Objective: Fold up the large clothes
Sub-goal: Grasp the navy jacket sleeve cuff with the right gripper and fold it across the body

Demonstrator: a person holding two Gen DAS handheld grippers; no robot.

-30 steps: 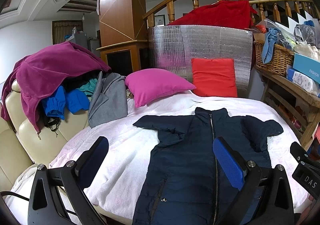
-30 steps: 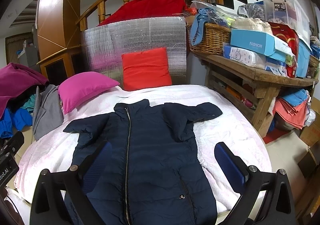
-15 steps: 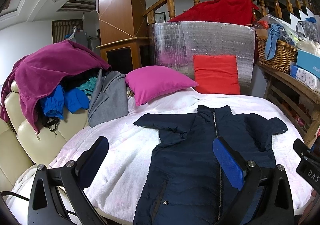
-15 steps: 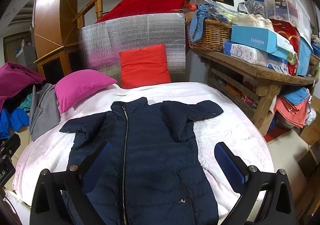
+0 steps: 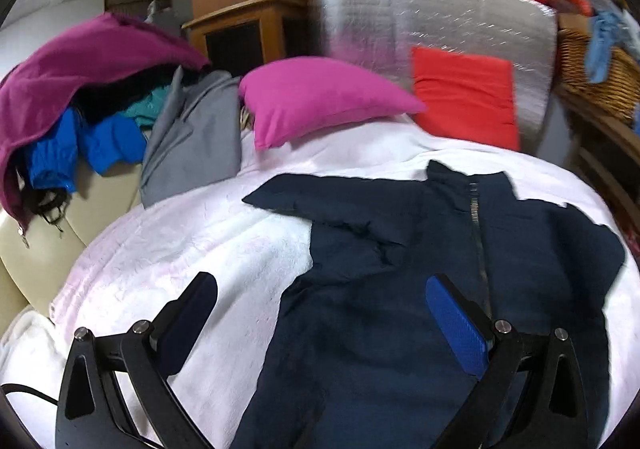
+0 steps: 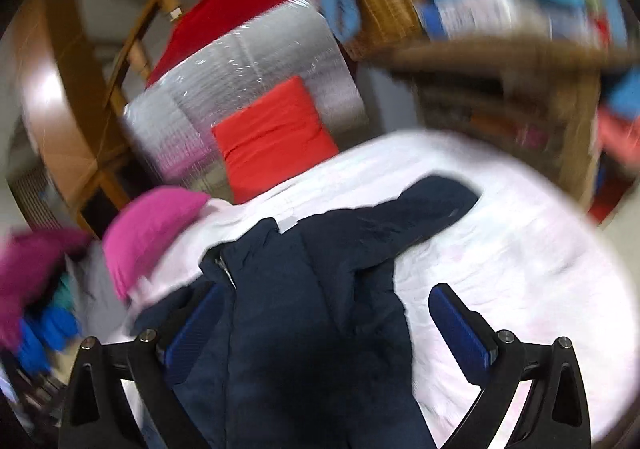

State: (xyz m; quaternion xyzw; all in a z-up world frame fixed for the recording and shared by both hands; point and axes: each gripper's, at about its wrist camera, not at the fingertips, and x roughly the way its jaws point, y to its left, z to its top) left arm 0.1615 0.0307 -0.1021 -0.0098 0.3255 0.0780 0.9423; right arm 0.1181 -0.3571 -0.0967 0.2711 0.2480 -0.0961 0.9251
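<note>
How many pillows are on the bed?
2. A pink pillow lies at the far left of the white blanket, and a red pillow leans on the silver panel. Others may be hidden.

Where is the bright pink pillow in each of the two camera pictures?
Left wrist view: the pink pillow lies upper middle, on the white blanket, beyond the navy jacket.
Right wrist view: the pink pillow sits at the left, blurred, beside the jacket's collar.
Shared landmark: the red cushion leaning on the silver foil panel, just to the right of the pillow in both views.
</note>
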